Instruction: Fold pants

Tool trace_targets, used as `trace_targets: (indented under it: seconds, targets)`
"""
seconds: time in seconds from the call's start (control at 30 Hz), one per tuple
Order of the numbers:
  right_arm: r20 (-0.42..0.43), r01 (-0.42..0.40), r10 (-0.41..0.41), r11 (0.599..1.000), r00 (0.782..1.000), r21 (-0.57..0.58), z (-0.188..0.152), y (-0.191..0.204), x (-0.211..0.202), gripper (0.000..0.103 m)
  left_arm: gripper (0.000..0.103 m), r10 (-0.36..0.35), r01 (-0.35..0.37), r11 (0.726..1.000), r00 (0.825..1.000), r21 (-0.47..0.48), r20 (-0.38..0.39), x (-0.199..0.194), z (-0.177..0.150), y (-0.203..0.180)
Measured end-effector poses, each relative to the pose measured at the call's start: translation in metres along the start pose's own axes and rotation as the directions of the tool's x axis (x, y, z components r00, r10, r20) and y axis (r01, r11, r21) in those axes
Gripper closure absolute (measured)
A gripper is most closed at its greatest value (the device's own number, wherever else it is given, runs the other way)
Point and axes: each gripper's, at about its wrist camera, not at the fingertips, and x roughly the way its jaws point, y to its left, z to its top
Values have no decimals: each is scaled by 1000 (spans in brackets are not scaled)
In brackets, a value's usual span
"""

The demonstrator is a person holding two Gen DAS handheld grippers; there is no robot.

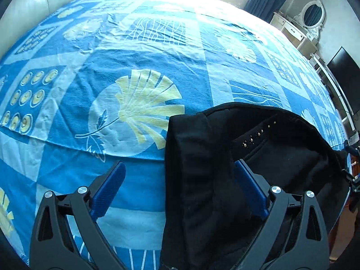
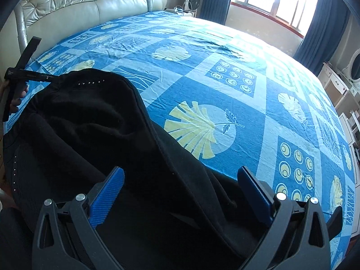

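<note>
the black pants [image 1: 258,157] are lying bunched in a heap on the bed [image 1: 135,56], filling the lower right of the left wrist view and the lower left of the right wrist view. they are sitting near the bed's edge, probably because that is where the person can reach them with both tools.

the left claw [image 1: 177,186] is standing wide, holding nothing. its right blue pad [image 1: 249,186] is sitting against the dark cloth while the left pad [image 1: 108,191] is over bare bedsheet [image 1: 139,186], so the straight side edge of the heap is running up between the jaws. that placement looks chosen for catching the edge, though no pinch is happening yet.

the right claw [image 2: 180,193] is also standing wide and empty. a raised seam or fold of the pants [image 2: 101,135] is running between its pads, and the cloth is lying under both jaws, not pressed by them.

in the upper left of the right wrist view, the other tool [image 2: 20,72] is showing as a dark frame with fingers [image 2: 19,97] wrapped on its handle, just beyond the heap.

a row of small metal studs [image 1: 258,132] is marking what is probably a pocket or waist area, which may help in finding the waistband. the garment is still crumpled, so folding is judged barely begun; spreading it flat seems the first need.
</note>
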Motion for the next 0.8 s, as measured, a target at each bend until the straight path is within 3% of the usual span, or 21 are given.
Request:
trace_targets:
  seconds: [0.07,0.2,0.37,0.43,0.47,0.5,0.57,0.63,0.7,0.8]
  targets:
    - [-22,-13,12,999,1000,-31,5,1,9,4,17,-66,65,998,996,-15,-63,20,10,2]
    - [-46,-61,57,994,997,-87,14,6,18,4,23,-38,42,998,997,45,-73,35,16,-12]
    - [-69,-97,88,987,994,-126,22,14,24,6,50,-37,46,996,993,82,-108,37,21,-16]
    - [-61,-85,77,986,995,-145,24,16,24,8,67,-53,64,993,992,97,-116,36,21,-20]
    - [-65,-81,72,985,995,-155,24,17,24,12,67,-48,60,992,992,108,-115,35,20,-23]
    - [-73,-89,78,984,994,-157,26,17,25,31,69,-39,53,991,993,123,-114,34,21,-25]
    - [-115,-133,120,984,986,-120,28,11,31,54,71,-27,44,988,993,148,-113,35,20,-28]
    - [-141,-142,125,982,982,-120,27,10,38,58,72,-24,41,987,993,157,-112,35,21,-30]
    - [-153,-121,99,983,983,-141,26,11,41,77,72,-26,43,988,993,151,-116,35,22,-29]
    - [-155,-177,164,981,974,-77,26,0,39,89,73,-22,40,988,993,148,-115,33,23,-30]
